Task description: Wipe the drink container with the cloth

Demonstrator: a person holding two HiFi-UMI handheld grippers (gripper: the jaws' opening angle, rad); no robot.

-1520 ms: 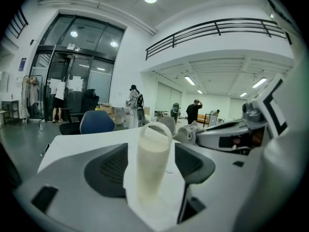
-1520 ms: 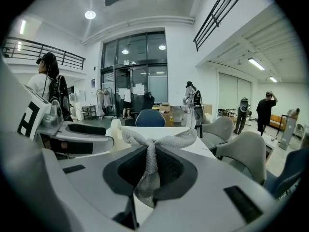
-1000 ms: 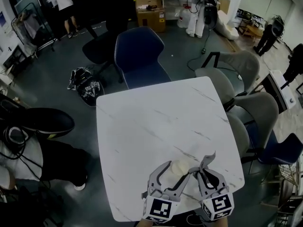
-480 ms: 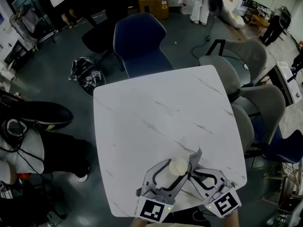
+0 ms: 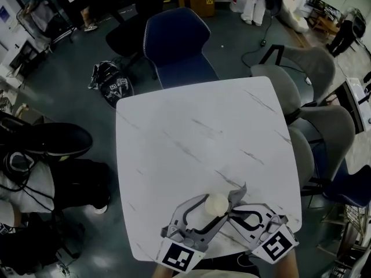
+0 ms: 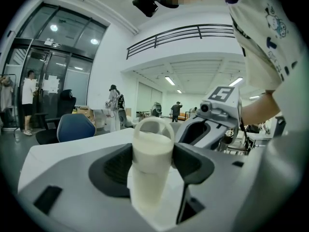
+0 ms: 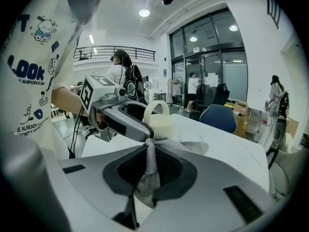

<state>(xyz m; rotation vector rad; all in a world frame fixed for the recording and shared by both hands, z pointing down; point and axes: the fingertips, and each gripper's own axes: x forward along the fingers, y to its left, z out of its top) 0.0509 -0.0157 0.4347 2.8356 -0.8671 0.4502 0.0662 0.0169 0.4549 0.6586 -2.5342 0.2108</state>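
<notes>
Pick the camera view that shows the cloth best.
Right gripper view: the cloth hangs large, pinched between the right gripper's jaws. Head view shows only a small grey strip; left gripper view shows none.

The drink container (image 5: 217, 203) stands on the table (image 5: 191, 138) close to its near edge, between the jaws of my left gripper (image 5: 213, 208), with both pads against it. My right gripper (image 5: 236, 208) sits just right of it, with the cloth (image 5: 239, 191) pinched in its jaws and rising beside the drink container. Behind the table's far edge stands 1 chair (image 5: 177, 45). More chairs (image 5: 301, 74) line its right side. A bag (image 5: 111, 84) lies on the floor off the far left corner.
</notes>
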